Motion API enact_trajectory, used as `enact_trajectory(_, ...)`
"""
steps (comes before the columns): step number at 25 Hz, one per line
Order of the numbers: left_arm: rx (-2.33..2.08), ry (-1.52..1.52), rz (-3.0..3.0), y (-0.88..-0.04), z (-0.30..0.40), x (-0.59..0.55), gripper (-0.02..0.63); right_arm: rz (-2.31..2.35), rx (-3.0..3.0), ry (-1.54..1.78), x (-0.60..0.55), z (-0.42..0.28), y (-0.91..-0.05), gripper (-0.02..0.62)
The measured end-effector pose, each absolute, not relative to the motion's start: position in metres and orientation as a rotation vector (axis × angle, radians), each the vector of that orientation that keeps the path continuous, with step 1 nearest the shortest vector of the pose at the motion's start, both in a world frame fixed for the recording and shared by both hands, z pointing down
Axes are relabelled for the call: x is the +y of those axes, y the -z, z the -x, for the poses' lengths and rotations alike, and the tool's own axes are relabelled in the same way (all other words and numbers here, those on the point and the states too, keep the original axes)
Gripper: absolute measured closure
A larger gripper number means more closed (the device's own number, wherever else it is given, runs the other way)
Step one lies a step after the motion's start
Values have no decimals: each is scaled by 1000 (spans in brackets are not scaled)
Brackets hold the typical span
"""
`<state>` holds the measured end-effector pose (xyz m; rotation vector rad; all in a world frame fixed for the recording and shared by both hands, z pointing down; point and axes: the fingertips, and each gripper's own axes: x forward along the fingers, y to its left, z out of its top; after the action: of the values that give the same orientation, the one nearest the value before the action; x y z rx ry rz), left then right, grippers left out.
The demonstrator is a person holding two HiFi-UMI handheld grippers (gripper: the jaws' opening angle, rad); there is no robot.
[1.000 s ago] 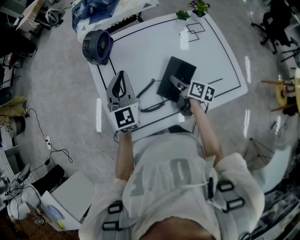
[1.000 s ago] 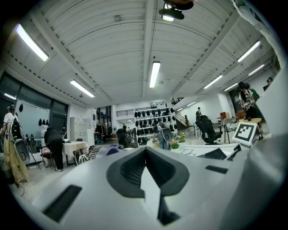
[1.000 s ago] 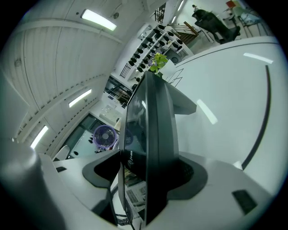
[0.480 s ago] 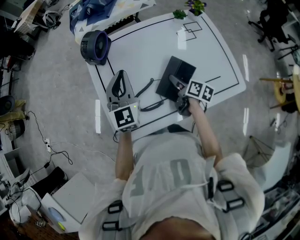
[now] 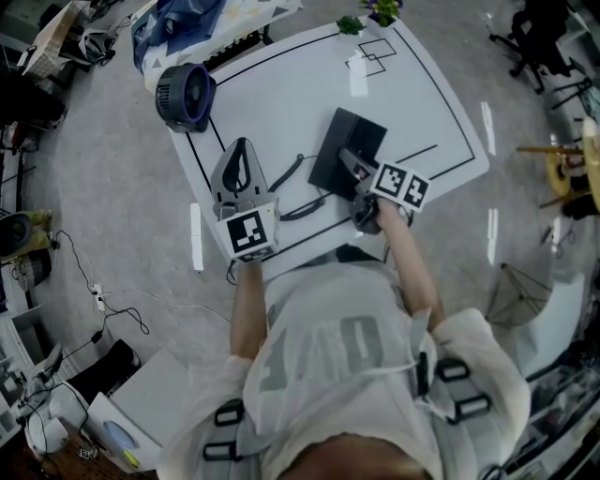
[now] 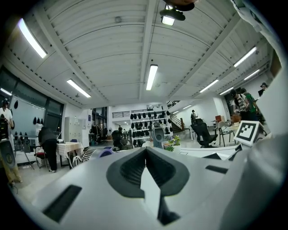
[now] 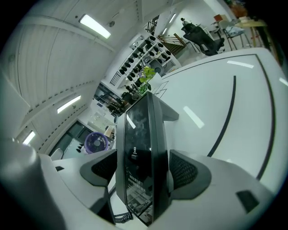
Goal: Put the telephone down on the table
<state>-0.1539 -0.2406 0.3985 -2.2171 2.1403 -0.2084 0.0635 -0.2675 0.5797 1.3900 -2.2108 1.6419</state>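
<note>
The black telephone (image 5: 349, 150) lies on the white table (image 5: 281, 94), its cord (image 5: 300, 192) trailing left. My right gripper (image 5: 351, 165) is at the phone's near edge. In the right gripper view the phone's body (image 7: 141, 148) stands edge-on between the two pads of the right gripper (image 7: 144, 170). Those jaws have just been opening and now stand wide, with the phone still between them and no firm squeeze showing. My left gripper (image 5: 242, 150) hovers left of the cord, level, with nothing in it. The left gripper (image 6: 145, 166) has its fingers closed together.
A purple fan (image 5: 186, 96) stands at the table's far left corner, with blue cloth (image 5: 187, 23) behind it. A small plant (image 5: 380, 11) sits at the far edge. Black lines (image 5: 450, 112) mark the tabletop. Chairs and cables surround the table on the floor.
The head view has drifted slightly. The telephone stays where it lies, and both grippers keep nearly the same places beside it.
</note>
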Motion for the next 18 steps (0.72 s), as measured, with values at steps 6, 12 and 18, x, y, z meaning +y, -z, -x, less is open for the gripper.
enact_trajectory(6, 2086, 236, 2226, -397, 148, -244, 598, -1462, -2195, -1645, -274, -87, -559, 270)
enact_trajectory(12, 2077, 191, 2231, -385, 145, -248, 598, -1610, -2311, -1422, -298, -108, -497, 270)
enact_trajectory(18, 2085, 67, 2231, -360, 138, -246, 598, -1731, -2568, -775, -308, -94, -410, 272)
